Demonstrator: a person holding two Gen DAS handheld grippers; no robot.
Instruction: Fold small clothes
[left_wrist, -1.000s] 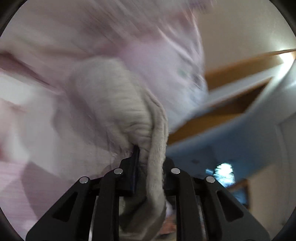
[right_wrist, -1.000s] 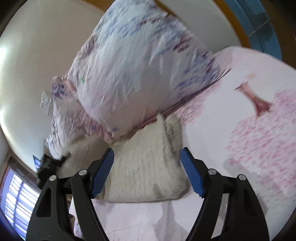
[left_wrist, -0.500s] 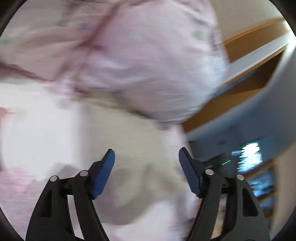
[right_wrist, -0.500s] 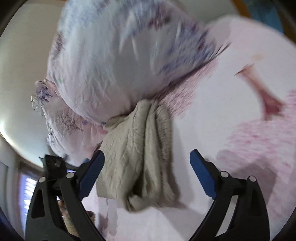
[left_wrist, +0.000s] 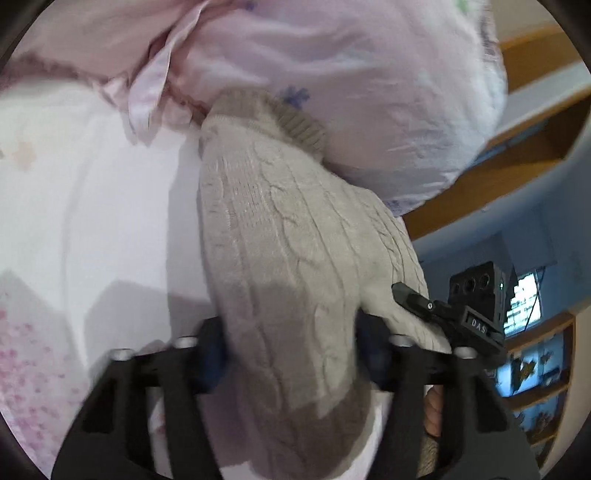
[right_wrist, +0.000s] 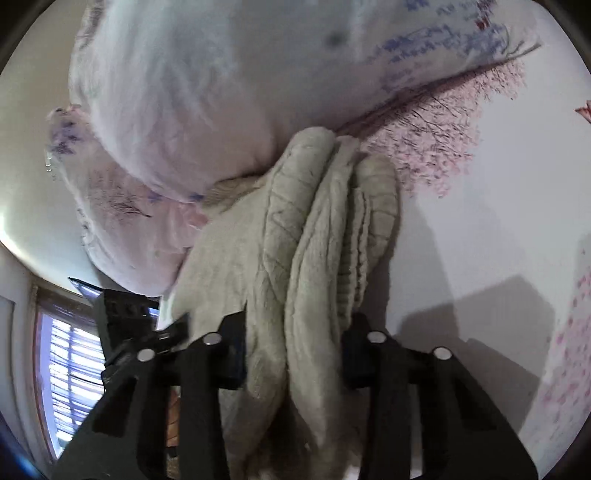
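Note:
A small beige cable-knit sweater lies bunched on a white bedsheet with pink blossom print, its ribbed end against a pale pink pillow. My left gripper has its fingers on both sides of the sweater's near end, closed around the thick fold. In the right wrist view the same sweater shows in several folds, and my right gripper is closed around its near end too. The other gripper's tip shows at the right in the left wrist view.
The large pillow fills the far side in both views. A wooden bed frame and blue wall lie to the right in the left wrist view. A window with blinds sits low left in the right wrist view.
Half a second ago both grippers were open over the sweater. Now both have come down and closed around its near end.

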